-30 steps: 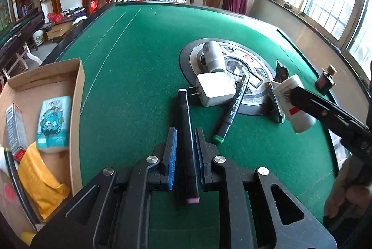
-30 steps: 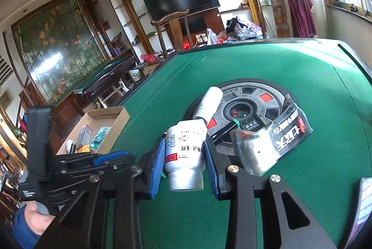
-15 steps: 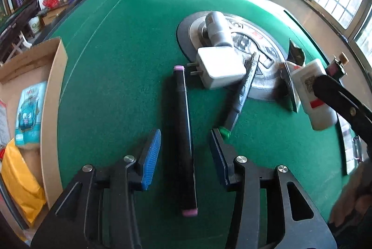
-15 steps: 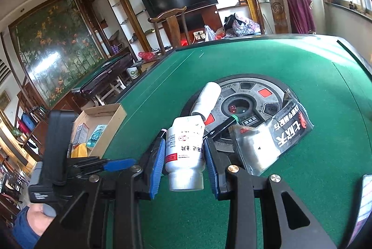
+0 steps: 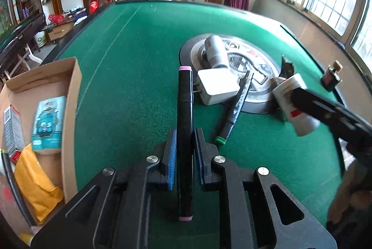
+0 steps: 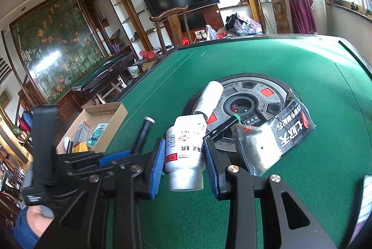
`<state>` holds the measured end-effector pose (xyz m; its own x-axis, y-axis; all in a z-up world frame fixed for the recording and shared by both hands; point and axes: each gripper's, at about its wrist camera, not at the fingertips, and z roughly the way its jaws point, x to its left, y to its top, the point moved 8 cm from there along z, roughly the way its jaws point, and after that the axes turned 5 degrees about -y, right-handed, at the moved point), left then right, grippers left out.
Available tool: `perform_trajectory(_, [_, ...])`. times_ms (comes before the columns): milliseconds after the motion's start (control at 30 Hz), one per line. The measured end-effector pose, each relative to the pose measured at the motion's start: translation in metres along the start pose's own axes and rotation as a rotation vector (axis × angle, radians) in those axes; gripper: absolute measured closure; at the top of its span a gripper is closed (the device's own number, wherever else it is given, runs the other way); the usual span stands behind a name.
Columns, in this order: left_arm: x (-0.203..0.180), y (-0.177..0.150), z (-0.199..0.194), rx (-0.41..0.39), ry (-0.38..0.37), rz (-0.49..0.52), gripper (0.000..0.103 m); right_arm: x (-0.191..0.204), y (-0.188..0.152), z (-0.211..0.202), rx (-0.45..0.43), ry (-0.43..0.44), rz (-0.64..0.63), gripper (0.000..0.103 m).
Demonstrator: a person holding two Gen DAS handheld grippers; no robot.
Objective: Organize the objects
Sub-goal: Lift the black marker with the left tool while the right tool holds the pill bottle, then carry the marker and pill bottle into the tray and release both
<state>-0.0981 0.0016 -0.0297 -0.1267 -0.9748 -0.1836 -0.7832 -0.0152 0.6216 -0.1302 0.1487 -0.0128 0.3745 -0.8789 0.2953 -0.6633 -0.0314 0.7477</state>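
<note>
Change since half a second ago: left tool [image 5: 183, 146], whose jaws were standing apart around the pink-capped marker [image 5: 185, 109], is now closing them back onto it; the pads are pressing the marker's barrel on both sides.
Left tool: gripping the black marker near its lower half, the marker running straight toward 12 o'clock between the blue pads, one pink cap sitting behind the pads and the other pointing at the white charger [image 5: 217, 86].
Right tool: right tool [image 6: 184, 156] is holding a white pill bottle [image 6: 186, 151], cap end toward 6 o'clock, jaws narrow around its body.
Right tool seen from the left: it is reaching in from 3 o'clock with the same bottle [image 5: 295, 102] in it.
Surface: green felt surface [image 5: 130, 67] is carrying a round dial panel [image 6: 262, 88] at its centre.
Other things: a green-capped marker [image 5: 232, 114] is lying at 1 o'clock of the left tool, leaning on the panel's edge; a white cylinder [image 6: 209, 97] is resting across the panel; a black foil packet [image 6: 286, 132] is lying at 2 o'clock of the right tool.
Box: cardboard box [image 5: 72, 91] is sitting at 9 o'clock at the surface's edge, with a tissue pack [image 5: 48, 118] and a yellow pouch [image 5: 34, 179] in it.
Person: a hand [image 6: 34, 218] in a blue sleeve is gripping the left tool's handle.
</note>
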Motion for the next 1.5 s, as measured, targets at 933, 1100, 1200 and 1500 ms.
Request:
perform_trajectory(933, [0.013, 0.009, -0.115, -0.270, -0.141, -0.055, 0.089, 0.065, -0.003, -0.011, -0.071, 0.024, -0.092, 0.069])
perform_trajectory(1100, [0.030, 0.010, -0.146, -0.317, -0.147, -0.070, 0.089, 0.114, -0.006, -0.008, -0.076, 0.101, -0.115, 0.069])
perform_trajectory(1200, [0.051, 0.006, -0.162, -0.341, -0.128, -0.094, 0.089, 0.149, -0.010, 0.000, -0.064, 0.146, -0.150, 0.069])
perform_trajectory(1500, [0.145, -0.018, -0.173, -0.336, -0.034, -0.250, 0.089, 0.238, -0.031, 0.044, 0.032, 0.217, -0.251, 0.069])
